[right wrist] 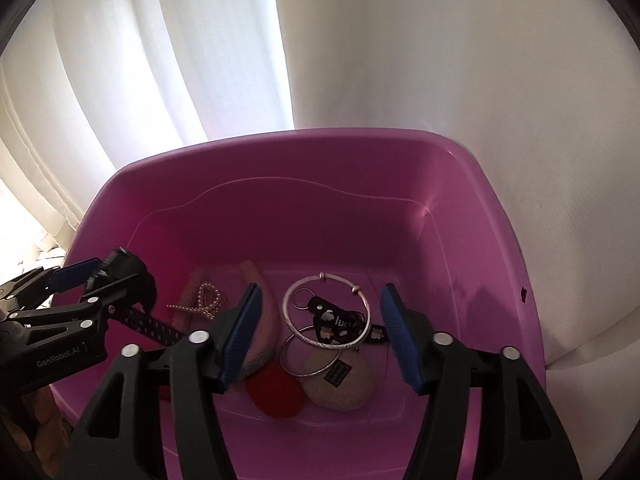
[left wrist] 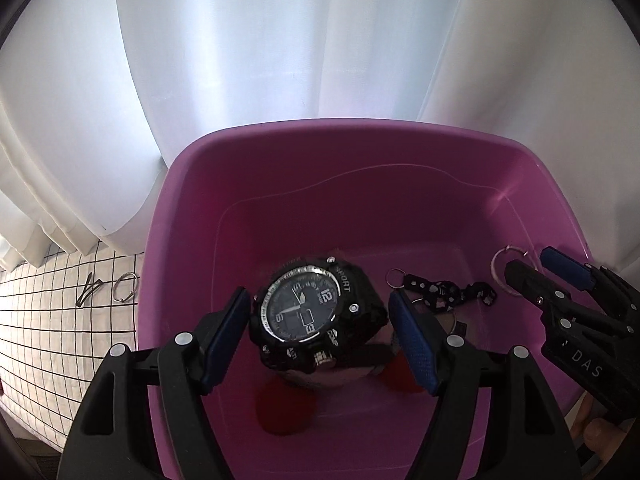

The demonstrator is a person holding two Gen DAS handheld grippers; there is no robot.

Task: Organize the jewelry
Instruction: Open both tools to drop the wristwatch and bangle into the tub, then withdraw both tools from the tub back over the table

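Observation:
A black sport watch (left wrist: 316,312) sits between the blue pads of my left gripper (left wrist: 320,320), over the inside of a purple tub (left wrist: 360,148). The pads stand slightly apart from the watch case, and I cannot tell whether they grip it. In the right wrist view the left gripper (right wrist: 86,284) holds the watch (right wrist: 128,276) with its strap hanging. My right gripper (right wrist: 320,328) is open and empty above a silver bangle (right wrist: 324,312), a black key strap (right wrist: 336,324), a red pom-pom (right wrist: 276,394), a beige pad (right wrist: 340,380) and a bead string (right wrist: 204,300).
White curtains (left wrist: 280,60) hang behind the tub. Left of the tub, a gridded white cloth (left wrist: 48,312) carries a metal ring (left wrist: 126,286) and a dark clip (left wrist: 90,290). The right gripper shows at the left wrist view's right edge (left wrist: 532,268).

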